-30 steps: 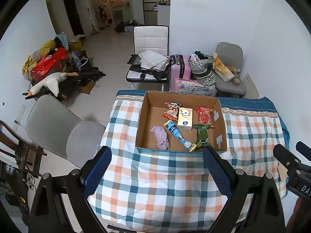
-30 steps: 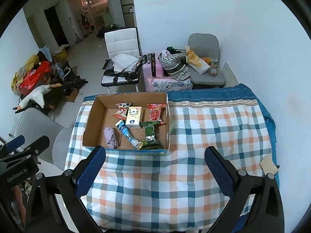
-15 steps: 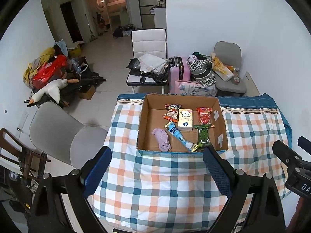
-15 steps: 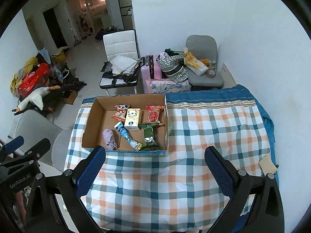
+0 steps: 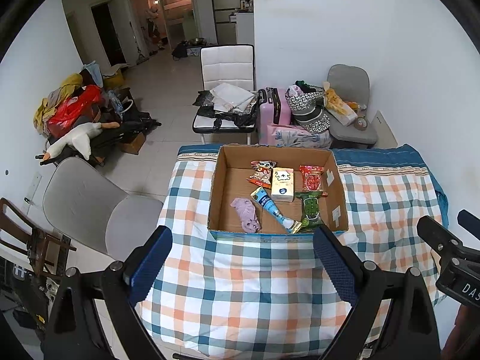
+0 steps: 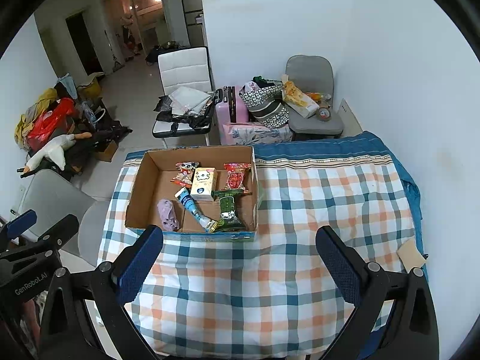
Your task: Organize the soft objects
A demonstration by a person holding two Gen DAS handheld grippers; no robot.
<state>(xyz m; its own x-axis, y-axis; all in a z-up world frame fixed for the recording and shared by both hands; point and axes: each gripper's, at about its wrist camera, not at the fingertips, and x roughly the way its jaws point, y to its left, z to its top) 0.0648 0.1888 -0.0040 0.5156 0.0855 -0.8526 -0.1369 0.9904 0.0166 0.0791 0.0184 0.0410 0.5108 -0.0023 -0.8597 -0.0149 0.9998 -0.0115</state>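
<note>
An open cardboard box (image 5: 340, 189) (image 6: 135, 198) sits on the checked tablecloth (image 5: 240, 285) (image 6: 315, 210). Inside lie a purple cloth (image 5: 247, 214) (image 6: 168, 214), a blue tube (image 5: 271, 207) (image 6: 193, 207), a white tissue pack (image 5: 282, 183) (image 6: 204, 183), a green packet (image 5: 311, 211) (image 6: 228, 210), a red packet (image 5: 312, 178) (image 6: 236, 177) and a small snack bag (image 5: 261, 172) (image 6: 183, 172). My left gripper (image 5: 243, 264) and right gripper (image 6: 240, 262) are both open and empty, held high above the table's near side, well back from the box.
A grey chair (image 5: 90, 204) stands left of the table. Beyond the table stand a white chair (image 5: 225, 96), a pink suitcase (image 5: 274, 114) and a grey chair with bags (image 5: 348, 105). A beige pad (image 6: 411, 255) lies at the table's right edge.
Both grippers have drawn back and risen a little, so the box and table look smaller and farther. Nothing on the table has moved.
</note>
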